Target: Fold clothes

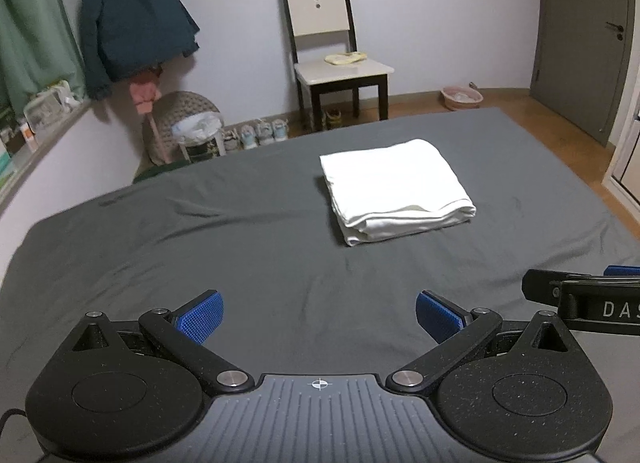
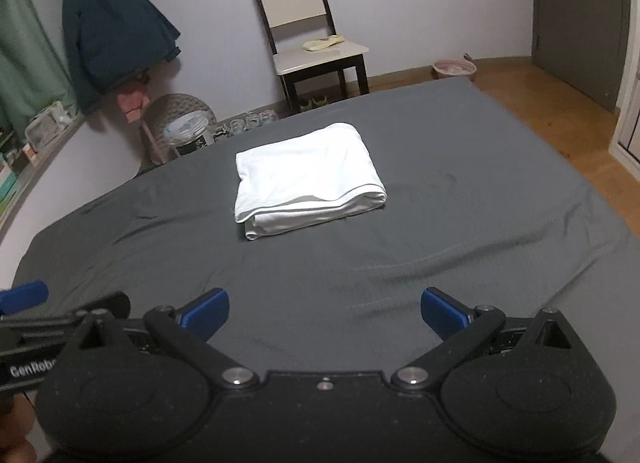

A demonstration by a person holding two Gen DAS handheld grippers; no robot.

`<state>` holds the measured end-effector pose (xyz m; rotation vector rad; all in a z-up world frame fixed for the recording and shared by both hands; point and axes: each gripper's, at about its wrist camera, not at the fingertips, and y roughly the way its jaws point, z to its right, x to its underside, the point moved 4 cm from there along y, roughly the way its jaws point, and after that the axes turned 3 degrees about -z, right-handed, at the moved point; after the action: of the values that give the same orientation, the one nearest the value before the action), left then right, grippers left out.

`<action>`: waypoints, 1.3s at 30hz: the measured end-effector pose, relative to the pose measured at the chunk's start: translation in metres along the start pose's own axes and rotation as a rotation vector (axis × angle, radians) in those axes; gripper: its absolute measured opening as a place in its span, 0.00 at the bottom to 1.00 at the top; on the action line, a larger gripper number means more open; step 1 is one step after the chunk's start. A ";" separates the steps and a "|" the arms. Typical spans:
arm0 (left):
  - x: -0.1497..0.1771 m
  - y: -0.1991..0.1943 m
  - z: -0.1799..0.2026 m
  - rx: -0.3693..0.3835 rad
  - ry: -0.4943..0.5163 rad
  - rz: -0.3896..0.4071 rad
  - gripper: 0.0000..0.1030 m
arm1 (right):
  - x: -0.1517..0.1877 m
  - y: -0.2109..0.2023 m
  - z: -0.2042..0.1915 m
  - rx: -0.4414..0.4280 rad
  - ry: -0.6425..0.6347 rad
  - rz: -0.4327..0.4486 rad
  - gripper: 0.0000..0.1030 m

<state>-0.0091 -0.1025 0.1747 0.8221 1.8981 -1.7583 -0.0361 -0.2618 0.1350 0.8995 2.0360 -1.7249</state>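
On the bed (image 1: 200, 231), one folded garment (image 1: 394, 189).

Right gripper (image 1: 580, 299): cut by right edge of left wrist view; only one arm, part of a blue pad and letters "DAS" show, finger spread not readable there.
Left gripper (image 2: 48, 315): cut by left edge of right wrist view; label reads "GenRobo", rest lost.
Bed (image 1: 240, 243): near edge hidden under gripper bodies in both views.
Shoes (image 1: 256, 135) by far wall: too small to count.
Door (image 1: 580, 43): cut by right edge.
Shelf items (image 1: 40, 111): blurred, cannot identify.
Object on chair (image 2: 324, 42): pale yellow, kind unclear.
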 end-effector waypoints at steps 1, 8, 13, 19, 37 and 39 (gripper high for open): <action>0.000 0.001 -0.002 0.004 -0.006 -0.003 1.00 | 0.000 0.001 -0.001 0.015 -0.011 -0.002 1.00; 0.005 0.011 -0.016 0.011 -0.041 -0.011 1.00 | 0.001 0.004 -0.022 0.100 -0.149 -0.009 1.00; 0.007 0.016 -0.018 0.001 -0.024 -0.018 1.00 | 0.000 0.003 -0.022 0.101 -0.160 -0.003 1.00; 0.007 0.017 -0.018 0.026 -0.021 -0.025 1.00 | -0.002 0.003 -0.019 0.089 -0.142 -0.004 1.00; 0.007 0.015 -0.015 0.028 -0.016 -0.018 1.00 | -0.004 -0.001 -0.012 0.067 -0.138 0.005 1.00; 0.007 0.015 -0.015 0.027 -0.020 -0.017 1.00 | -0.005 -0.001 -0.011 0.067 -0.139 0.005 1.00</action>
<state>-0.0031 -0.0860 0.1605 0.7981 1.8773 -1.7995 -0.0317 -0.2529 0.1412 0.7804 1.8969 -1.8090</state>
